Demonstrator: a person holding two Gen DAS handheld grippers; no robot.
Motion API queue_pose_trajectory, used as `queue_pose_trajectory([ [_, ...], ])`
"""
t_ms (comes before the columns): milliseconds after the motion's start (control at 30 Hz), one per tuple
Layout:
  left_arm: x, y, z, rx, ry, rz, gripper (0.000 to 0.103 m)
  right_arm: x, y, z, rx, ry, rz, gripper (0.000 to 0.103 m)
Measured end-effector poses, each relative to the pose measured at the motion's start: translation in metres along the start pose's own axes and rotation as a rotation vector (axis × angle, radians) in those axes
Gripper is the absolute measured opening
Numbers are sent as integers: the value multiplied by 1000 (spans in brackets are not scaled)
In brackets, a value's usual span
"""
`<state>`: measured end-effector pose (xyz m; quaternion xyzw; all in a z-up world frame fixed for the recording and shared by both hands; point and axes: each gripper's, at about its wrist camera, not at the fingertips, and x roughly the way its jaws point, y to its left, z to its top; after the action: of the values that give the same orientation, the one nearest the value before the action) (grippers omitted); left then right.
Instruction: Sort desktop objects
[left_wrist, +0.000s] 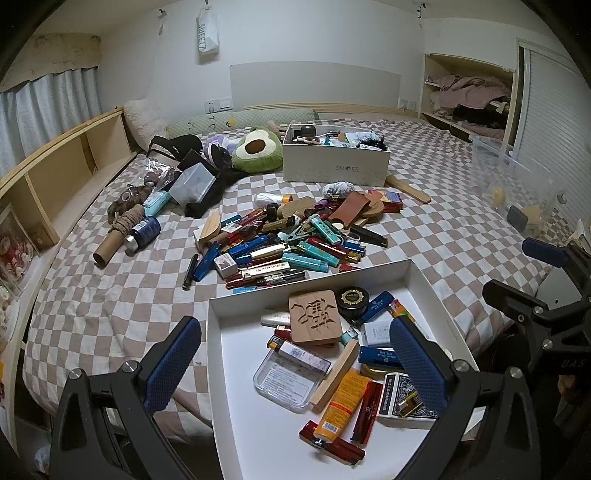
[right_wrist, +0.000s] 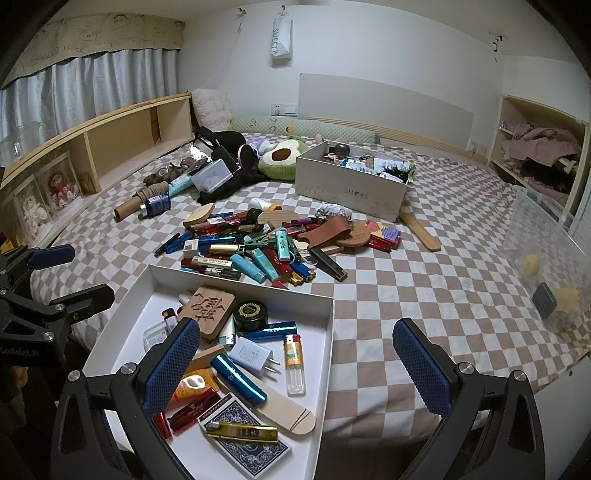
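Note:
A white tray (left_wrist: 236, 369) lies on the checked bed at the near edge, holding lighters, a carved wooden block (left_wrist: 314, 317), a black round tin (left_wrist: 354, 301), an orange tube and a card deck. Beyond it sits a heap of lighters, pens and wooden pieces (left_wrist: 288, 240). My left gripper (left_wrist: 293, 363) hangs open above the tray, nothing between its blue pads. In the right wrist view the same tray (right_wrist: 325, 332) is at lower left, the heap (right_wrist: 258, 247) behind it. My right gripper (right_wrist: 291, 362) is open over the tray's right edge, empty. Each gripper shows at the other view's side.
A white shoe box (left_wrist: 336, 166) full of items stands behind the heap, an avocado plush (left_wrist: 255, 149) and bags to its left. A cardboard tube (left_wrist: 110, 247) and blue can lie left. A clear plastic bin (right_wrist: 546, 258) stands right. Wooden shelves line the left side.

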<state>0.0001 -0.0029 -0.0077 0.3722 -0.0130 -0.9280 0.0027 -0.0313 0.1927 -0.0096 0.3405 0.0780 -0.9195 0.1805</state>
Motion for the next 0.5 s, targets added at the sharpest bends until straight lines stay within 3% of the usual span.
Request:
queue_pose_trajectory([
  [500,0,-3,1,9,8,2,103,-1,0,0,-5,3,2,103],
])
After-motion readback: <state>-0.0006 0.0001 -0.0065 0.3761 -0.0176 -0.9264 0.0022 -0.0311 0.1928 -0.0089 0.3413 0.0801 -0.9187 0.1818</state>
